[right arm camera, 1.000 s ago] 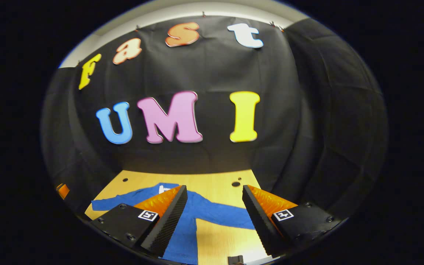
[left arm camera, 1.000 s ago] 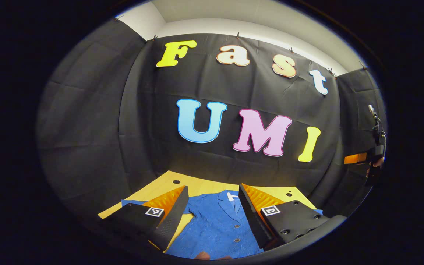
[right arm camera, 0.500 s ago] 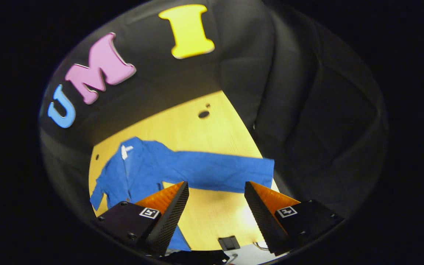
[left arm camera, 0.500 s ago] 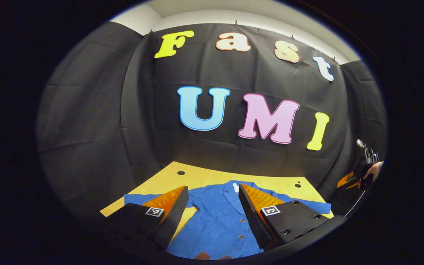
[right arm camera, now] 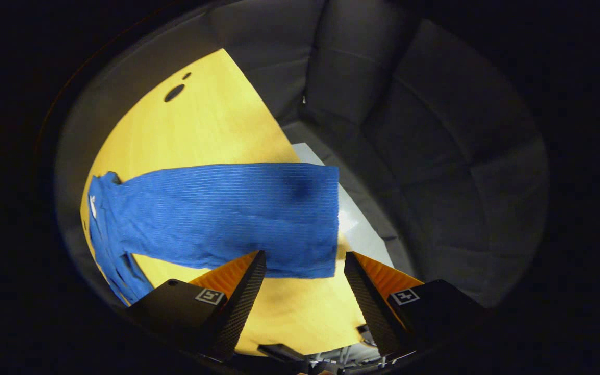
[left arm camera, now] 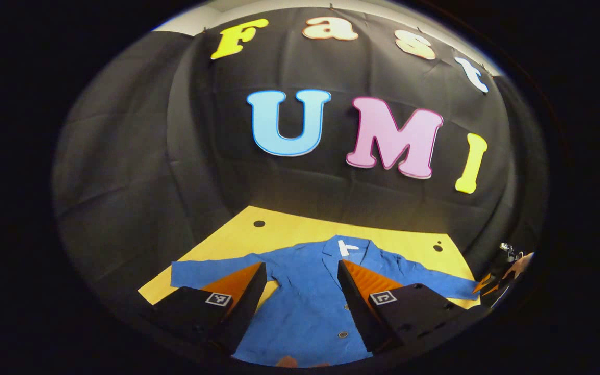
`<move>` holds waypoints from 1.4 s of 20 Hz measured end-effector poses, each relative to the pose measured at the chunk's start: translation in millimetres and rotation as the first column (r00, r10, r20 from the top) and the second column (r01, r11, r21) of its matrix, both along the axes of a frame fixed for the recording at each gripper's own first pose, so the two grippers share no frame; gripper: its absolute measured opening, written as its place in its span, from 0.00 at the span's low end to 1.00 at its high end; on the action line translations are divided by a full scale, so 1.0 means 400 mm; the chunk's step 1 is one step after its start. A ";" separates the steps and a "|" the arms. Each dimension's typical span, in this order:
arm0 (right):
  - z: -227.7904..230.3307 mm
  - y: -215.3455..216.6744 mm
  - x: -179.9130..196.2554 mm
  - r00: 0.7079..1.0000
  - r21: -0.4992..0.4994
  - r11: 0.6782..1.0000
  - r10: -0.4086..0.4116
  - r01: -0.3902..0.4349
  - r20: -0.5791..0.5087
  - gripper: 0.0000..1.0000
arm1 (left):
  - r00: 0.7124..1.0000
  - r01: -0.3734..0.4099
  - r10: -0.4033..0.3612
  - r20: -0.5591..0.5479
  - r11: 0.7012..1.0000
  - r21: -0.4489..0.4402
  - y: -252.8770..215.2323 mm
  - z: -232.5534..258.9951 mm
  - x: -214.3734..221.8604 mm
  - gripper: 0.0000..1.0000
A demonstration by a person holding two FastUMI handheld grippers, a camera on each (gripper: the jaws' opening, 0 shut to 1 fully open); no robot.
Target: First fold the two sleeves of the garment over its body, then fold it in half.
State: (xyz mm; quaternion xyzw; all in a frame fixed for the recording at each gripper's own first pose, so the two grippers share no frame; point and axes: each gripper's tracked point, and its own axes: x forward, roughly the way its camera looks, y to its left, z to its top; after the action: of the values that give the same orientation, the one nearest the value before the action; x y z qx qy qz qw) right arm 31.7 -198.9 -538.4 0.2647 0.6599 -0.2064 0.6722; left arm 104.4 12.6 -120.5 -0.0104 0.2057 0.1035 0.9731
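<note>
Blue shirt (left arm camera: 310,307) laid flat on the yellow counter (left arm camera: 237,237), sleeves spread out.
The left gripper (left arm camera: 300,302) is held wide open above the shirt's body, gripping nothing. The right gripper (right arm camera: 304,291) is held wide open just over the right sleeve (right arm camera: 237,213) end, gripping nothing.

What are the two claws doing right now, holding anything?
Left gripper: open, empty, above the blue shirt.
Right gripper: open, empty, near the sleeve end.

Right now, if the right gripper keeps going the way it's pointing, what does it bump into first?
Probably the blue sleeve's cuff end, lying flat on the yellow table. The open right gripper points at it, though depth is hard to judge.
</note>
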 end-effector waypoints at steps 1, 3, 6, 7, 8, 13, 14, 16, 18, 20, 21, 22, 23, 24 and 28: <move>-0.013 0.008 -0.002 1.000 0.005 1.000 0.002 -0.002 -0.010 0.99 | 0.999 0.015 -0.015 -0.049 1.000 -0.007 -0.024 -0.017 0.008 0.80; -0.001 0.006 0.015 1.000 0.021 1.000 0.013 -0.012 -0.002 0.94 | 0.996 0.036 -0.038 -0.083 0.999 -0.022 -0.058 -0.030 0.038 0.81; -0.014 0.009 0.023 1.000 0.043 0.999 0.022 -0.021 -0.010 0.77 | 0.995 0.063 -0.065 -0.074 0.998 -0.028 -0.101 -0.023 0.069 0.82; -0.018 0.022 0.031 1.000 0.062 0.998 0.031 -0.031 -0.004 0.70 | 0.995 0.075 -0.077 -0.071 0.997 -0.022 -0.110 -0.022 0.077 0.81; -0.010 0.026 0.043 1.000 0.077 0.997 0.010 -0.010 0.007 0.49 | 0.994 0.087 -0.088 -0.068 0.996 -0.012 -0.118 -0.018 0.086 0.81; 0.015 0.035 0.058 0.996 0.024 0.999 0.029 -0.032 0.089 0.06 | 0.989 0.148 -0.146 -0.038 0.988 0.043 -0.133 0.013 0.099 0.81; 0.041 0.038 0.075 0.992 0.019 1.000 0.016 -0.019 0.125 0.05 | 0.988 0.153 -0.151 -0.027 0.987 0.059 -0.124 0.023 0.098 0.81; 0.116 0.060 0.105 0.982 0.007 1.000 0.007 -0.008 0.189 0.05 | 0.985 0.171 -0.170 -0.019 0.983 0.065 -0.104 0.032 0.092 0.81; 0.203 0.082 0.142 0.965 -0.043 0.999 0.043 -0.033 0.257 0.05 | 0.982 0.190 -0.189 -0.007 0.981 0.046 -0.078 0.027 0.079 0.81; 0.307 0.105 0.186 0.942 -0.094 0.995 0.059 -0.029 0.329 0.05 | 0.977 0.212 -0.212 0.005 0.977 0.030 -0.042 0.029 0.056 0.81; 0.368 0.129 0.212 0.927 -0.099 0.995 0.055 -0.020 0.370 0.05 | 0.977 0.214 -0.214 0.011 0.976 0.034 -0.013 0.033 0.046 0.81; 0.426 0.154 0.238 0.912 -0.103 0.995 0.052 -0.011 0.408 0.05 | 0.978 0.208 -0.209 0.012 0.977 0.041 0.023 0.036 0.036 0.81; 0.482 0.185 0.266 0.896 -0.103 0.995 0.055 -0.010 0.440 0.05 | 0.980 0.197 -0.198 0.010 0.979 0.045 0.061 0.035 0.023 0.81; 0.533 0.226 0.295 0.879 -0.106 0.994 0.060 -0.011 0.474 0.05 | 0.982 0.186 -0.187 0.016 0.982 0.040 0.098 0.040 0.011 0.81; 0.738 0.435 0.477 0.777 -0.086 0.996 0.082 -0.036 0.624 0.05 | 0.991 0.127 -0.127 0.032 0.992 -0.002 0.248 0.034 -0.034 0.81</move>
State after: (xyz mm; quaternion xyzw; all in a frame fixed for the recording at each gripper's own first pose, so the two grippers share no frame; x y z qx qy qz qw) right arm 222.5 -24.8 -243.3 0.2742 0.3993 -0.1082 0.8681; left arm 90.8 112.0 -106.8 -0.0010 0.1906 0.0408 0.9808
